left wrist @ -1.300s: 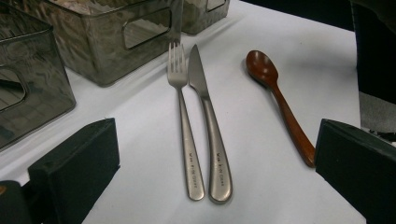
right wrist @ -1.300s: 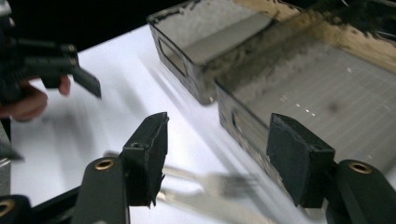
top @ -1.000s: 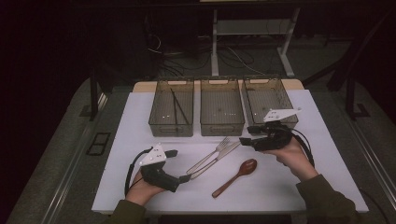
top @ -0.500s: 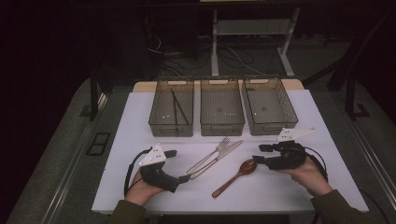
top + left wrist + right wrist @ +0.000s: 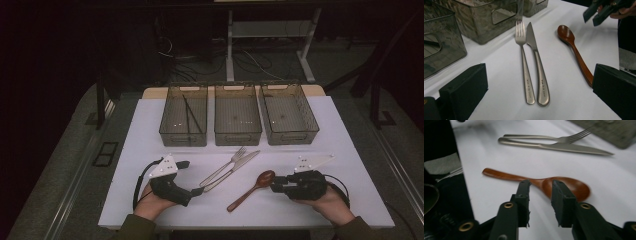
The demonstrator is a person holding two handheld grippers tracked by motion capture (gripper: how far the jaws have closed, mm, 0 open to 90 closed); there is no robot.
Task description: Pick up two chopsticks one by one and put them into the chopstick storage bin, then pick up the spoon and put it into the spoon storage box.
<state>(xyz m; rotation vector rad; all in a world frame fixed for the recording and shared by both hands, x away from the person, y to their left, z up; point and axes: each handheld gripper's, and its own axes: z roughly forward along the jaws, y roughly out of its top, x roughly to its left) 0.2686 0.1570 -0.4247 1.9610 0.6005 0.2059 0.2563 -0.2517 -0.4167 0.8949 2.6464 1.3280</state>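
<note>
Okay, taking the wooden spoon (image 5: pixel 251 189) as my reference: it lies flat on the white table (image 5: pixel 350 200), bowl toward the trays, handle angled back toward my edge

Right gripper (image 5: pixel 274 184) is low on the bowl side of the spoon, tips right at the bowl. In the right gripper view (image 5: pixel 540 187) the jaws have just been closing and now stand narrowly apart, straddling the neck where handle meets bowl. I see a gap on each side; pads not pressing the wood, so no pinch

Left gripper (image 5: pixel 196 191) rests on the table on the other side of the spoon, well apart from it, jaws spread wide with nothing between them. In the left gripper view (image 5: pixel 539 82) the fork and knife handle ends lie in front of the gap, not inside it

Fork (image 5: pixel 223 166) and knife (image 5: pixel 233 170) lie side by side, touching or nearly so, just beyond the spoon on its left-gripper side, roughly parallel to it, tines and blade tip pointing toward the trays

Three clear trays in a row past the spoon's bowl end: left tray (image 5: pixel 170 131) holds dark chopsticks (image 5: pixel 191 115), middle tray (image 5: pixel 238 131), right tray (image 5: pixel 310 125) closest in line with my right hand (image 5: pixel 332 202)
</note>
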